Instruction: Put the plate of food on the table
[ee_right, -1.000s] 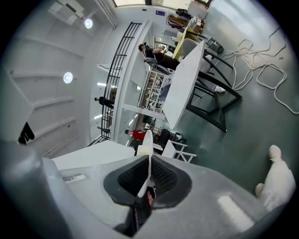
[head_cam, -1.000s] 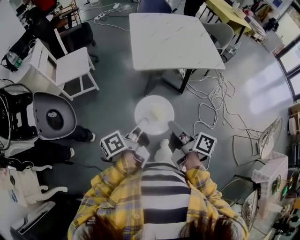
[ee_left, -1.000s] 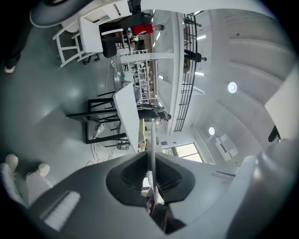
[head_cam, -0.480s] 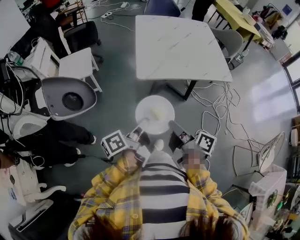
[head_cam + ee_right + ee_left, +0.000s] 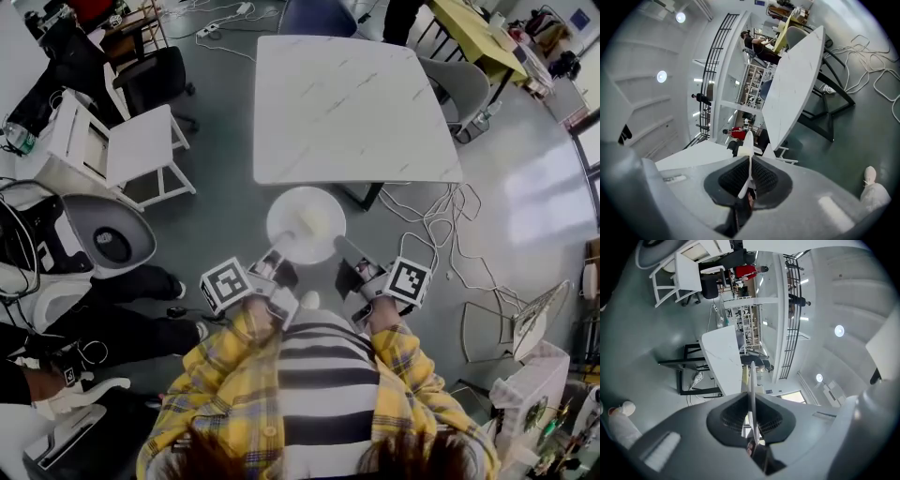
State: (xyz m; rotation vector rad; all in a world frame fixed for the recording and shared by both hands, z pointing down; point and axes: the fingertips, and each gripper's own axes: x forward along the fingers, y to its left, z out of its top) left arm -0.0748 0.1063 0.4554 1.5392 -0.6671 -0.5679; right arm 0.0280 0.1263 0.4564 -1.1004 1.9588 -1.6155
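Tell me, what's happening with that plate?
A person holds a plate of food by its rim, with the left gripper and the right gripper each shut on one side. The plate hangs above the floor, just short of the table, so it isn't set down yet.

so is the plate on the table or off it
Off it. The left gripper and right gripper hold the plate by its rim over the floor, short of the table.

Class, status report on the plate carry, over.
Shut on plate rim: left hand-held gripper, right hand-held gripper. Load over floor, short of table. Cables beside table leg, right of path.
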